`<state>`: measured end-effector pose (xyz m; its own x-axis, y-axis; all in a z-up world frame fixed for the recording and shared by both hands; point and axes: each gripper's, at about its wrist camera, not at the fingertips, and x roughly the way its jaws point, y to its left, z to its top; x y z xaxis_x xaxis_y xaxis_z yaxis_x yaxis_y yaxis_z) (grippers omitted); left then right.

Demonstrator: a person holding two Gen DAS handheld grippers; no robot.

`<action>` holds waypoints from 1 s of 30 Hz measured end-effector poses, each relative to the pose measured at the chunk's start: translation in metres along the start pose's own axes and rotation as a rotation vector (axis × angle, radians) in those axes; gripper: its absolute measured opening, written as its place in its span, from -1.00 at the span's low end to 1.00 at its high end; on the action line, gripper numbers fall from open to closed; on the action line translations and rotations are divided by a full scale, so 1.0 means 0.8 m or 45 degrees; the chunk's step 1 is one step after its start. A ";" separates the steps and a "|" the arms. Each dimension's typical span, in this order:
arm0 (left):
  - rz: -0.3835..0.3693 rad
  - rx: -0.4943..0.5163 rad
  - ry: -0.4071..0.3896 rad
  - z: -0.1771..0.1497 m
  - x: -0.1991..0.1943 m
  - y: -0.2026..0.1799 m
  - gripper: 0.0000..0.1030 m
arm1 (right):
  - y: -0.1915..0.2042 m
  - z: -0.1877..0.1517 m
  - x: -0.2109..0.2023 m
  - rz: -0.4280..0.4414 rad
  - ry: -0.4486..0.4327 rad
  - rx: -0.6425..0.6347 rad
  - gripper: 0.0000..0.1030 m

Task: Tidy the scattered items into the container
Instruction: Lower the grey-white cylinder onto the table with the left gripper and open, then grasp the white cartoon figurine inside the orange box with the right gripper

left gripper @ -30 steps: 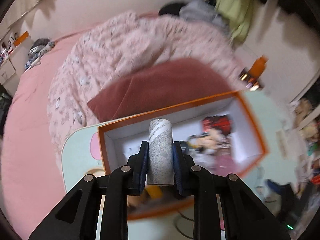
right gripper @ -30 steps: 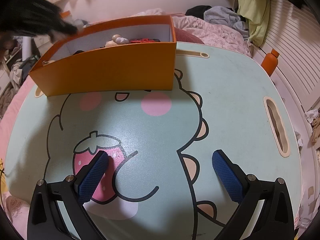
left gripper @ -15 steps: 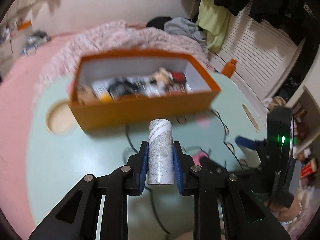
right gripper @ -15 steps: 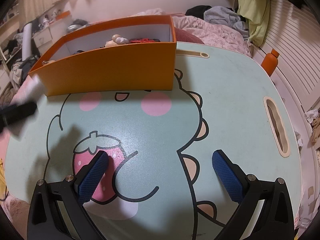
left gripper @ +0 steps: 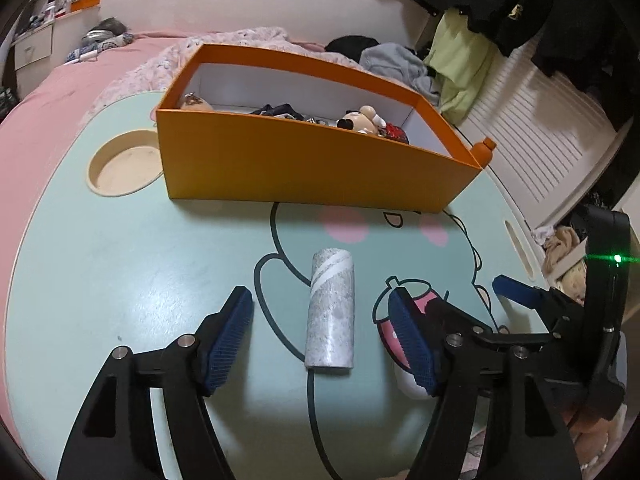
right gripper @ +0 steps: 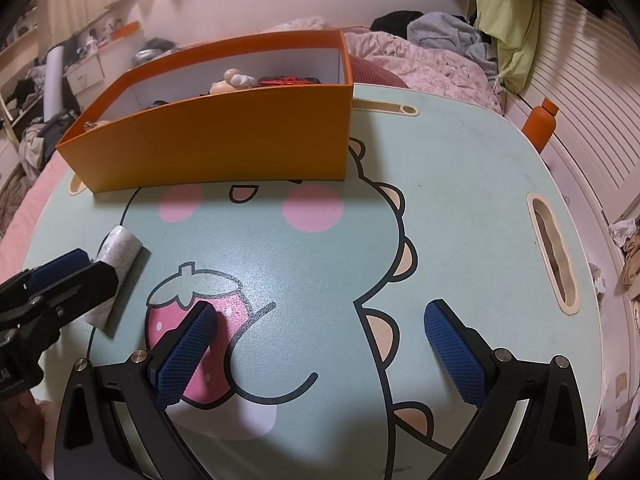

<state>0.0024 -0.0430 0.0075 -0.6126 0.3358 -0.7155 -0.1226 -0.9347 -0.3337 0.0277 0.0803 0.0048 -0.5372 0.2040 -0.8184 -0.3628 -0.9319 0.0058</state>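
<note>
Since half a second ago the left gripper [left gripper: 320, 330] has spread its jaws, leaving the roll [left gripper: 331, 309] apparently lying free between them on the table [left gripper: 120, 248], long axis toward the box [left gripper: 312, 164]; the right gripper [right gripper: 320, 354] stands open, empty.

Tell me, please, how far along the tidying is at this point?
Done: a mouse plush and other small items sit in the orange box. In hand: nothing; the left gripper has just been opening, and the grey speckled cylinder lies on the table between its open jaws. The right gripper is open, empty. Left: box the cylinder.
</note>
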 end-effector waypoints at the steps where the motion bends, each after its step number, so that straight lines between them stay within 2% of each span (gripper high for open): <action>1: -0.004 -0.001 -0.010 -0.002 0.000 0.002 0.38 | 0.000 0.000 0.000 0.000 0.000 0.001 1.00; 5: -0.057 -0.020 -0.072 -0.003 -0.006 0.000 0.38 | -0.001 -0.002 0.002 0.006 -0.007 0.016 1.00; 10: -0.112 -0.112 -0.076 -0.005 -0.006 0.015 0.38 | -0.009 0.001 -0.014 0.028 -0.056 0.075 0.97; 15: -0.176 -0.189 -0.105 -0.009 -0.009 0.030 0.38 | -0.019 0.018 -0.046 0.091 -0.197 0.113 0.57; 19: -0.193 -0.211 -0.108 -0.010 -0.009 0.033 0.38 | -0.015 0.077 -0.068 0.161 -0.235 0.066 0.24; 21: -0.197 -0.211 -0.113 -0.011 -0.009 0.032 0.38 | -0.009 0.116 -0.070 0.243 -0.214 0.053 0.04; 24: -0.201 -0.214 -0.117 -0.012 -0.010 0.032 0.38 | 0.013 0.164 -0.052 0.333 -0.129 0.014 0.04; 28: -0.209 -0.223 -0.120 -0.013 -0.010 0.032 0.38 | 0.031 0.200 -0.006 0.424 0.009 0.104 -0.01; 30: -0.215 -0.226 -0.121 -0.013 -0.010 0.034 0.38 | 0.043 0.210 0.018 0.388 0.053 0.137 -0.31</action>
<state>0.0124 -0.0697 -0.0024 -0.6665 0.4652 -0.5826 -0.0959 -0.8284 -0.5518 -0.1205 0.1020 0.0897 -0.6024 -0.0938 -0.7926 -0.2696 -0.9108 0.3128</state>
